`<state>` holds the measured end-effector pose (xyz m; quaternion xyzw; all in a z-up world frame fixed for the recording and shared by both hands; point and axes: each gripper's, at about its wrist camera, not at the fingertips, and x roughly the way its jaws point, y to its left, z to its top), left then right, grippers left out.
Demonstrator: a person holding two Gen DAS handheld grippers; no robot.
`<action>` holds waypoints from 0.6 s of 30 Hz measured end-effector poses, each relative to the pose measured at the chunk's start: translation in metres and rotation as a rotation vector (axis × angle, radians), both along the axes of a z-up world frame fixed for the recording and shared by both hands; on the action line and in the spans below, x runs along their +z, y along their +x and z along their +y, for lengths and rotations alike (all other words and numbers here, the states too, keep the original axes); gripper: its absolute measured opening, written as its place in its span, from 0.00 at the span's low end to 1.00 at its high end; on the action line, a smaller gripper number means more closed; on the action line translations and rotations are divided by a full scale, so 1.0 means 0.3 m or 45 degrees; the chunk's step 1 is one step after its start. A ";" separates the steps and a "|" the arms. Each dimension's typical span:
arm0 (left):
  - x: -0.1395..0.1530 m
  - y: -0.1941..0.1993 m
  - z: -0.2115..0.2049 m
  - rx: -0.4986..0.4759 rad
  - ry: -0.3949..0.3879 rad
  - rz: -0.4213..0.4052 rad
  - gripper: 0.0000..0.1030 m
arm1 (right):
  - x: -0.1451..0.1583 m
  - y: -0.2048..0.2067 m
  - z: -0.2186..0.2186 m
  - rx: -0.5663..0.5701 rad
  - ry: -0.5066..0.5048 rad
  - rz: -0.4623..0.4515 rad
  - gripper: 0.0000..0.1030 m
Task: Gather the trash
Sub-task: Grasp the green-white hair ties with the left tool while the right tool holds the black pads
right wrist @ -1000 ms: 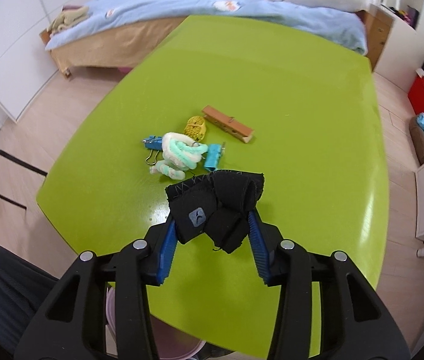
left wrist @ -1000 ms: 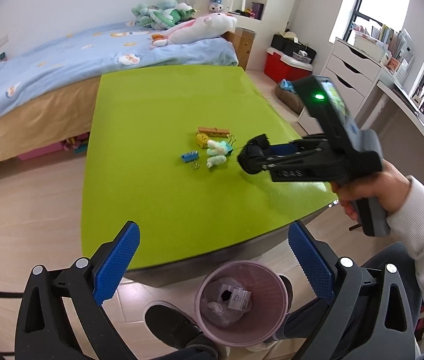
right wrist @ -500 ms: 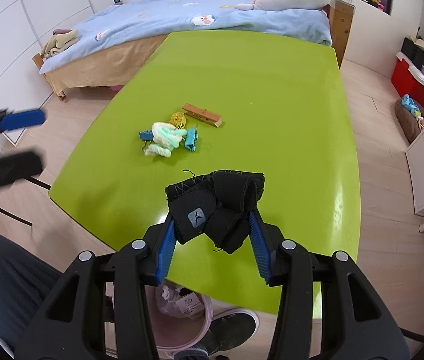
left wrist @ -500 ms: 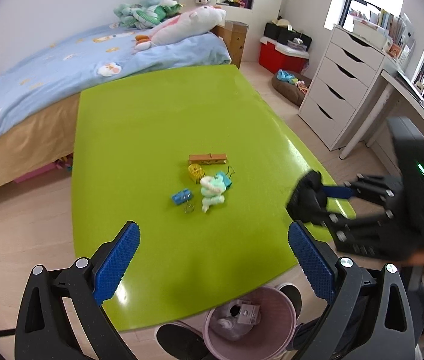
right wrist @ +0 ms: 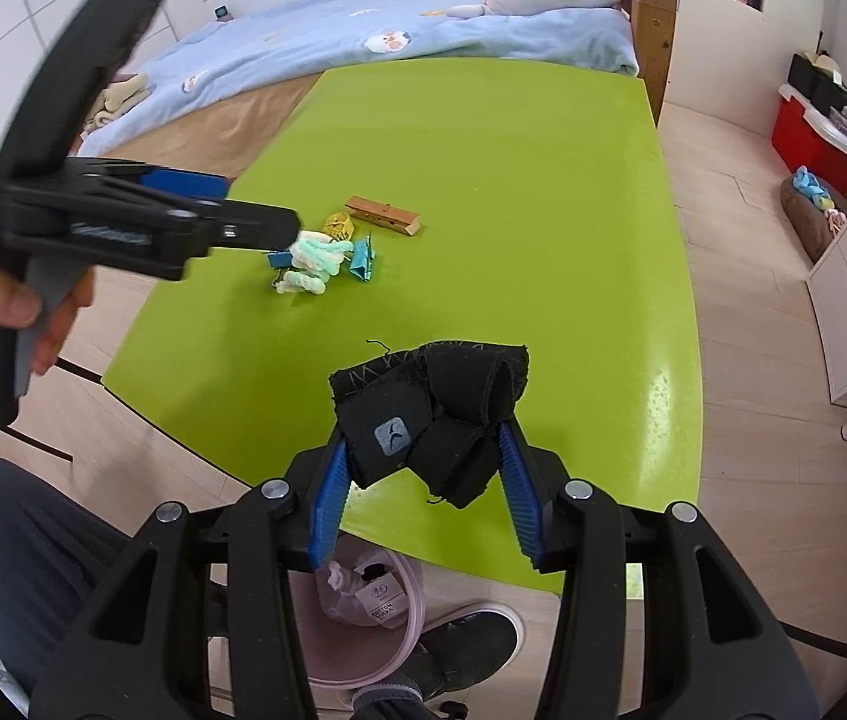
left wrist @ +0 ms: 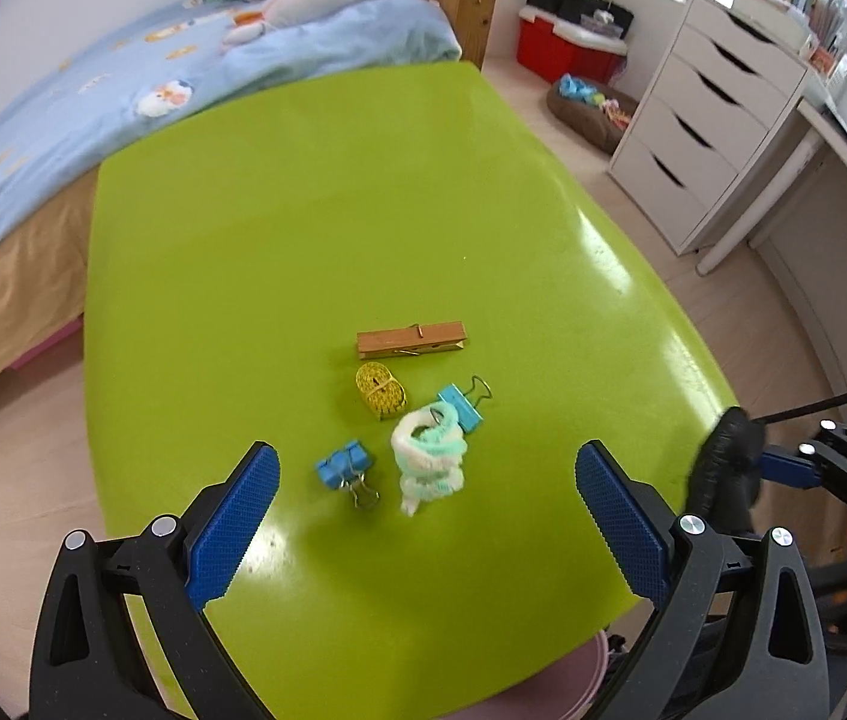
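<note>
The left gripper (left wrist: 423, 516) had advanced over the green table (left wrist: 303, 228), fingers spread, with the mint-and-white fuzzy scrap (left wrist: 429, 459) lying just ahead between them. The right gripper (right wrist: 423, 498) remained clamped on the black fabric piece (right wrist: 429, 408), above the table's near edge and the pink bin (right wrist: 357, 636)

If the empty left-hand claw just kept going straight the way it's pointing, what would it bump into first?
Probably the fuzzy white-and-mint sock, lying almost centred ahead of the open left gripper, with the blue binder clip just beside it. Depth is hard to judge.
</note>
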<state>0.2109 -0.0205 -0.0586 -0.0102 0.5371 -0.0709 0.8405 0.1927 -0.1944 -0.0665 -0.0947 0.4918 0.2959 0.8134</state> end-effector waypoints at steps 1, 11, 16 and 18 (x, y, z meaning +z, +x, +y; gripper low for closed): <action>-0.013 0.012 0.001 0.002 0.001 0.020 0.92 | 0.000 0.000 -0.003 -0.003 0.001 0.001 0.45; -0.096 0.057 -0.018 -0.002 0.006 0.099 0.54 | -0.012 0.007 -0.025 -0.015 0.011 0.017 0.45; -0.108 0.061 -0.023 0.008 0.021 0.100 0.26 | -0.018 0.012 -0.020 -0.014 0.009 0.023 0.45; -0.107 0.060 -0.023 0.006 0.021 0.098 0.23 | -0.017 0.013 -0.019 -0.015 0.010 0.022 0.45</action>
